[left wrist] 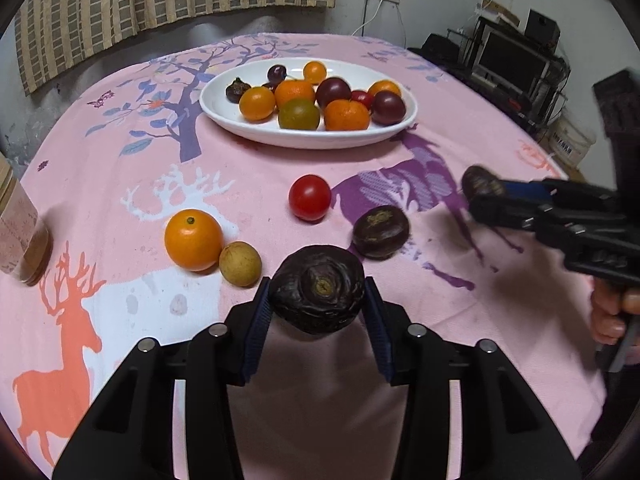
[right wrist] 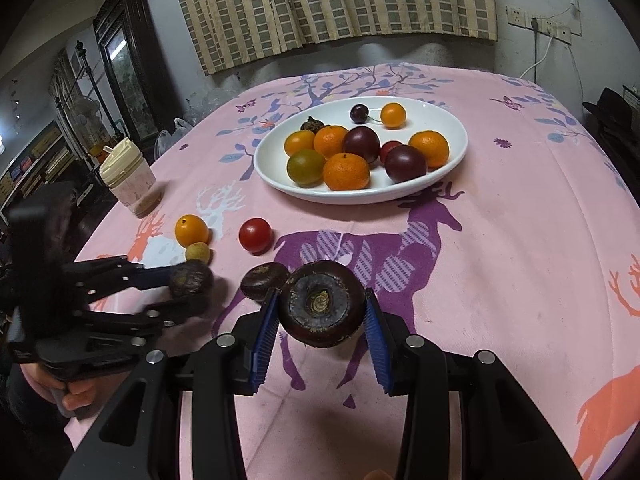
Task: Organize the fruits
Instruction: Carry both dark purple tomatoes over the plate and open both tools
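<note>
Most fruit already on plate (left wrist: 224,118); four pieces left on surface (left wrist: 120,152), plus one dark chestnut clamped in each gripper's jaws.

Dark chestnut (right wrist: 322,310) btwn R jaws

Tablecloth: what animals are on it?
Deer, in purple, white and orange on the pink tablecloth; clearest in the right wrist view.
</note>
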`<state>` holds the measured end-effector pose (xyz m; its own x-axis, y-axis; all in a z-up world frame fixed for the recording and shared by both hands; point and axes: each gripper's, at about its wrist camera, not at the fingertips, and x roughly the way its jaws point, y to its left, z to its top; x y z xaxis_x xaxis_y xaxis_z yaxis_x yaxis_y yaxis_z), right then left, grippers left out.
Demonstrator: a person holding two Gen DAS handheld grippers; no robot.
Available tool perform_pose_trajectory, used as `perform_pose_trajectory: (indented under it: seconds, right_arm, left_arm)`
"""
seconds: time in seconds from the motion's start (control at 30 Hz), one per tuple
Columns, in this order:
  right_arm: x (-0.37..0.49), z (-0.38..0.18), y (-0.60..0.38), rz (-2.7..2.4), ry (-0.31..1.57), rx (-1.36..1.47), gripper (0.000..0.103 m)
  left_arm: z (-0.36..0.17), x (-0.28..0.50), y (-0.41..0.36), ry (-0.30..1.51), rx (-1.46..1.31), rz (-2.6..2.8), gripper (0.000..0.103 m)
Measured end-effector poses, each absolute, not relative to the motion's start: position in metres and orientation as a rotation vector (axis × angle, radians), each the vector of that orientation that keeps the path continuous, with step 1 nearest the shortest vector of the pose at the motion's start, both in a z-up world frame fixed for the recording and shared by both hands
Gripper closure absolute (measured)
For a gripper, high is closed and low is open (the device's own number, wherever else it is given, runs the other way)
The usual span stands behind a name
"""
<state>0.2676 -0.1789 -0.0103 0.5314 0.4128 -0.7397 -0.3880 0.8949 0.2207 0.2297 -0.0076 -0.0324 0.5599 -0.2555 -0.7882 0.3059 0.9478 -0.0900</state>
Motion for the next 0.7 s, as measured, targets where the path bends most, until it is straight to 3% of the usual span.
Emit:
perform_pose_trajectory:
  seconds: [0.27,0.47,0.7]
  right_arm:
    - [0.281,0.001,-0.183,0.514,0.887,0.113,0.061]
    - [0.332,0.037,-0.185,0.454,0.771,0.148,0.061]
    - [0.418,0.015,-0.183,0.401,0.777,0.185,0.061]
  left_arm:
    - [0.016,0.244,0.005,0.852,0.038,-0.408,0.059]
    - [0.063,0.310,0.002,0.742,0.013,-0.345,0.059]
    - [0.039,0.408,-0.024,0.803,0.032,-0.263,0.059]
